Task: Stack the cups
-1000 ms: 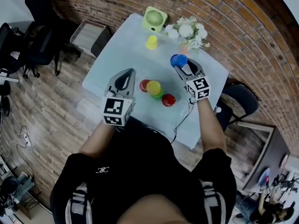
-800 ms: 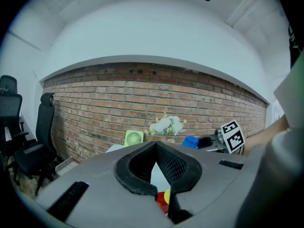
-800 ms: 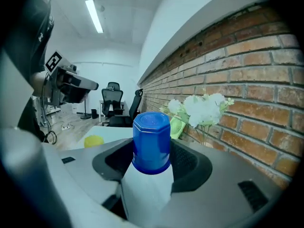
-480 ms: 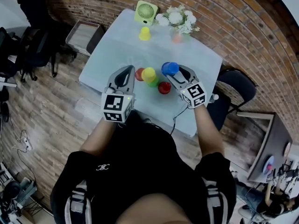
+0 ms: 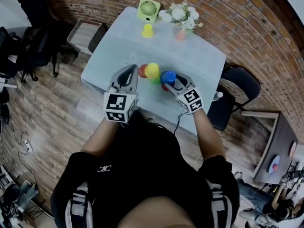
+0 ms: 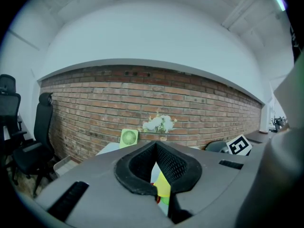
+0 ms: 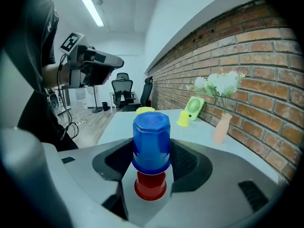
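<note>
red cup point(image 7: 150, 185) upper part hidden behind blue cup point(image 7: 151, 141)

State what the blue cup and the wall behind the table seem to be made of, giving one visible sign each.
The blue cup looks like plastic, smooth and slightly glossy: even colour, moulded faceted base. The wall is brick, matt and rough: reddish blocks with pale mortar lines.

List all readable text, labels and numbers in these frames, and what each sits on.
No readable words or numbers anywhere.
Left marker cube and right marker cube: square black-and-white code patterns, not text.
Black shirt: small white emblem, too small to read.
Green fan: no legible brand.
</note>
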Demonstrator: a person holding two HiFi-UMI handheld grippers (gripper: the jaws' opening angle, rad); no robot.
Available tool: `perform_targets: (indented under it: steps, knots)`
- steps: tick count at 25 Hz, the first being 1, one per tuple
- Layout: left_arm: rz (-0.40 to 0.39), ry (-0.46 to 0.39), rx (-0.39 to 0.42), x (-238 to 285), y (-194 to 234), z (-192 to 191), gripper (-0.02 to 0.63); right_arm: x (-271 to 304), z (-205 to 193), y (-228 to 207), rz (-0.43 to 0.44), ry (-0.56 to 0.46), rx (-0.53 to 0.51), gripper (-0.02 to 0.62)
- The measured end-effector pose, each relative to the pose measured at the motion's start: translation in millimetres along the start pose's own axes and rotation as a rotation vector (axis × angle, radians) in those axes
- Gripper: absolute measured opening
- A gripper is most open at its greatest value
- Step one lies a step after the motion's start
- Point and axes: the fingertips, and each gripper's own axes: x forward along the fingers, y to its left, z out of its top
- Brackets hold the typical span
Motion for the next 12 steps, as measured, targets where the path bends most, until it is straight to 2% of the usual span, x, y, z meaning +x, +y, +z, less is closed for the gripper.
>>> perform_targets:
  steps: [12]
  knots:
    - [0.012,0.018,-0.007,-8,5,-9,-0.003,10,-19,1,-0.033,0.017,0.017,0.239]
